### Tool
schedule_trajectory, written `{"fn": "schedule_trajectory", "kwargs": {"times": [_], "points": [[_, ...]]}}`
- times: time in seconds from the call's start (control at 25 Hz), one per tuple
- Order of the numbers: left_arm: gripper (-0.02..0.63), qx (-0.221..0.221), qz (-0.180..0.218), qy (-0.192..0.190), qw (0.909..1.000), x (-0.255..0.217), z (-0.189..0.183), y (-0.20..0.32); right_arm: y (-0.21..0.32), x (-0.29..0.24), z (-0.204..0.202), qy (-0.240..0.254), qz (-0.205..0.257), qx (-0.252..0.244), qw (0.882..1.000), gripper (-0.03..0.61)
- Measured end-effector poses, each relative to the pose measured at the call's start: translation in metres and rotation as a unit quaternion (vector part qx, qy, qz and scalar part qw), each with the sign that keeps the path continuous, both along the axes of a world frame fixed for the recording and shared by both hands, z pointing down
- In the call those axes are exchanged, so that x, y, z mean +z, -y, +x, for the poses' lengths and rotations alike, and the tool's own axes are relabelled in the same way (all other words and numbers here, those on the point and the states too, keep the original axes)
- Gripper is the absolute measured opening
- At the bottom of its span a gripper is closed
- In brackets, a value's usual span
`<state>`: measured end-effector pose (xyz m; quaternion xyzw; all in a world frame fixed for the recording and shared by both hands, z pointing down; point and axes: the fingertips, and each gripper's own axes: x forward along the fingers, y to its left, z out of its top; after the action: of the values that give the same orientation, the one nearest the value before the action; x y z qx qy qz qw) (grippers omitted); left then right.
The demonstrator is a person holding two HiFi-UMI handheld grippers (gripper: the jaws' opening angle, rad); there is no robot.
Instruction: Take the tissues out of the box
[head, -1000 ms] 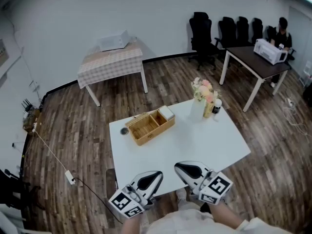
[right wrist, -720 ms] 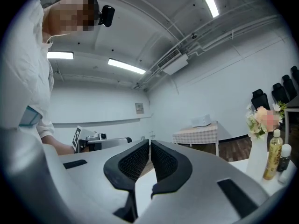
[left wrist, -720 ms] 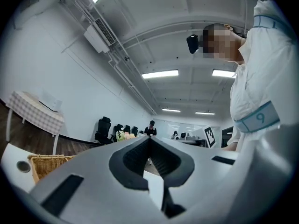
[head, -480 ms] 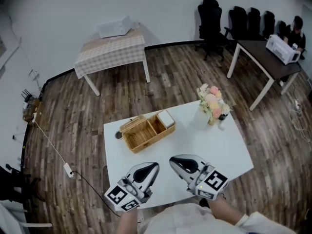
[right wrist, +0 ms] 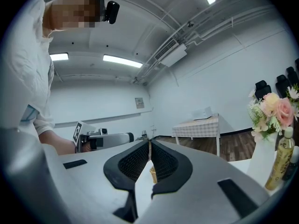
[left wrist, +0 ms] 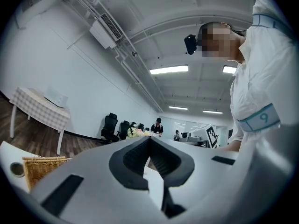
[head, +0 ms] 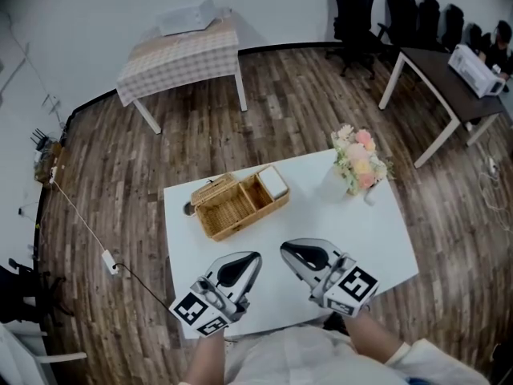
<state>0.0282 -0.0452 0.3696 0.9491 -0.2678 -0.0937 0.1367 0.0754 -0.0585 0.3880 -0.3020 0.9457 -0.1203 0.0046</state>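
Observation:
A wicker box (head: 232,205) with two compartments stands on the white table (head: 377,231), left of middle. A white stack of tissues (head: 273,181) fills its right end. The box's weave also shows at the lower left in the left gripper view (left wrist: 39,168). My left gripper (head: 254,257) hovers over the table's near part, shut, with nothing between its tips (left wrist: 149,138). Beside it my right gripper (head: 286,249) is also shut and empty (right wrist: 149,141). Both point toward the box and stand well short of it.
A vase of pink and white flowers (head: 359,160) stands at the table's far right, with a yellow bottle (right wrist: 280,160) next to it. A small dark round thing (head: 188,209) lies left of the box. A checked table (head: 180,54) and office chairs (head: 353,6) stand further off.
The head view has swung, so the table sits lower and more central. Both grippers have come a little nearer the box. Their jaws stay shut.

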Motion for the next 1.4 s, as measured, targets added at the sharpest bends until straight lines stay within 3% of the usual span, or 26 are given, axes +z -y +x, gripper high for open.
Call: {"fn": "schedule_trajectory", "kwargs": {"times": [1.08,1.24,1.4], "points": [[-0.002,0.023,-0.024,-0.005,0.9994,0.036,-0.023,0.065,0.068,0.038,-0.02,-0.047,-0.02,0.023,0.998,0.04],[-0.002,0.024,-0.03,-0.005,0.9992,0.042,-0.022,0.072,0.077,0.049,-0.022,-0.053,-0.038,0.023,0.998,0.111],[-0.002,0.028,-0.037,-0.004,0.9989,0.046,-0.022,0.076,0.087,0.058,-0.024,-0.055,-0.048,0.03,0.997,0.143]]}}
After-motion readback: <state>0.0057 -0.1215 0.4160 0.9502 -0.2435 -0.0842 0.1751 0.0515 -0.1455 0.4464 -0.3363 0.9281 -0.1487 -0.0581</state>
